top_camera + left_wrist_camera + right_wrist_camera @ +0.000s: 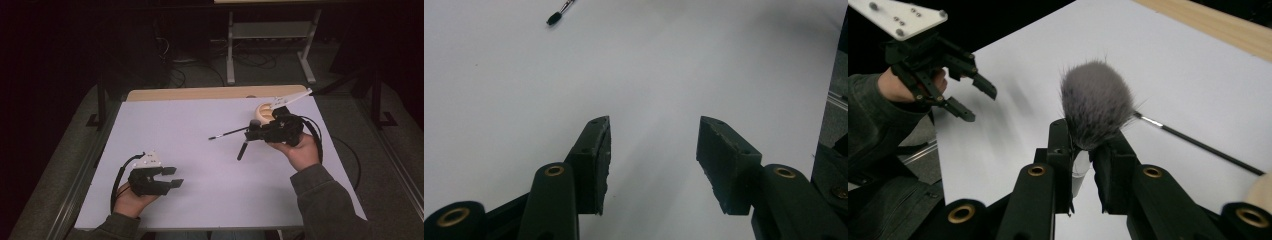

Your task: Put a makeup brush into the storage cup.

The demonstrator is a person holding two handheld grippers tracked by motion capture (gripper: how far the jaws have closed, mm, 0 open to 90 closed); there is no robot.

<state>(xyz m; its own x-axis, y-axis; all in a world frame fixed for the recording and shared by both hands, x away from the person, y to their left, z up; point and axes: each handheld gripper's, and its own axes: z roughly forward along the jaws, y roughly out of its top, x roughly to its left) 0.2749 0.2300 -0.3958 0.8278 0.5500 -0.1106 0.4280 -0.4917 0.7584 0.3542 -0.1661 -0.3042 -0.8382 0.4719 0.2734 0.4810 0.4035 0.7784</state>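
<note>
Right tongs (1082, 165) clenched on fluffy brush (1096, 102), bristles up past the jaws. Left tongs (169, 177) released, nothing between, above desk (200, 200). Thin brush (227, 133) lies just beyond right tongs, long axis pointing leftward; right hand nearer.

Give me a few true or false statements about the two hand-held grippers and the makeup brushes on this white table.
1. The right hand-held gripper clamps a fluffy grey makeup brush. True.
2. The left hand-held gripper holds a brush. False: its jaws are open with nothing between them.
3. A thin black-handled brush lies on the white table. True.
4. The fluffy grey makeup brush lies flat on the table. False: it is held off the table.
</note>
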